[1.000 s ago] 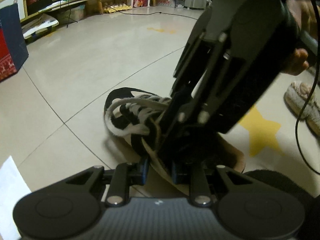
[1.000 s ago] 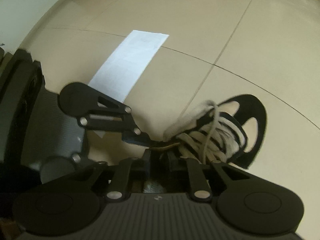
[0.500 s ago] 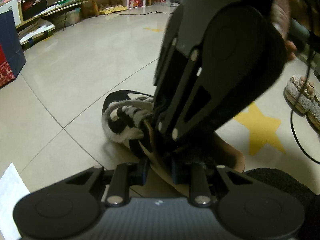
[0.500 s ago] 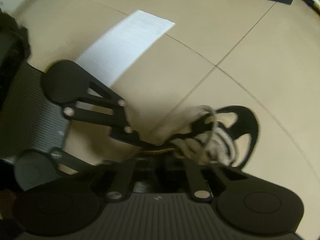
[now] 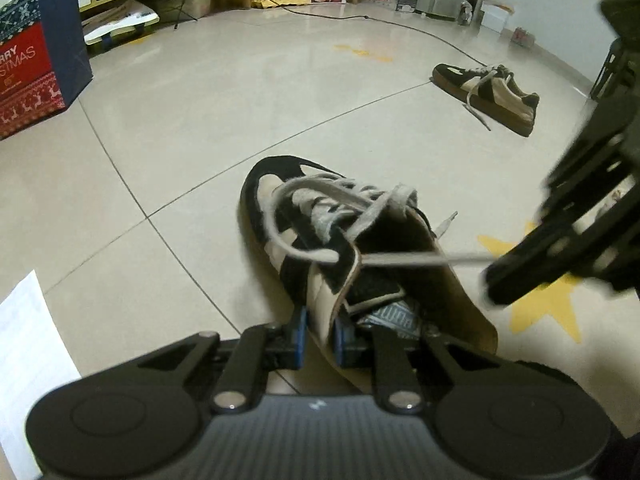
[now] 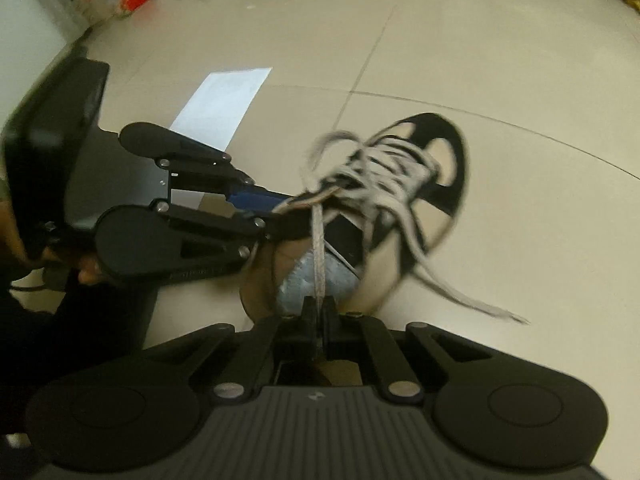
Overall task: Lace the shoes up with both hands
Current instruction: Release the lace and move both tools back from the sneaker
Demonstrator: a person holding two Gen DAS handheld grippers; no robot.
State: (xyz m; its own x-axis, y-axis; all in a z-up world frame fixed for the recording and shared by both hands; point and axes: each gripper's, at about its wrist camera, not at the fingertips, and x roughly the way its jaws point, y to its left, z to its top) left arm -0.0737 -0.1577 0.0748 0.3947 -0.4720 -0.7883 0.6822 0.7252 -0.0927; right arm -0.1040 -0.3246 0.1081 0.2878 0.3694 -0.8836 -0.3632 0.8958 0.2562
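The heel of the black and cream suede shoe [image 5: 316, 236] is hidden behind the black left gripper [image 5: 319, 334]. The right wrist picture is blurry, so the laces across the shoe's top are hard to tell apart there. The black right gripper [image 6: 318, 318] is cut off by the right edge of the left wrist picture.

The left gripper's blue-tipped fingers [image 5: 299, 336] are pressed onto the shoe's side wall near the opening, pinching it. The right gripper's fingers are squeezed nearly together on the flat grey-white shoelace [image 6: 319, 248], which runs tight and straight from the shoe to them. Another lace end [image 6: 472, 300] hangs loose over the floor.

The shoe sits on the shiny beige tile floor [image 5: 192, 120], beside a yellow star sticker [image 5: 544, 308]. A white paper sheet [image 5: 28, 344] lies at the floor's left edge. A second matching shoe [image 5: 486, 94] lies well apart, farther back.
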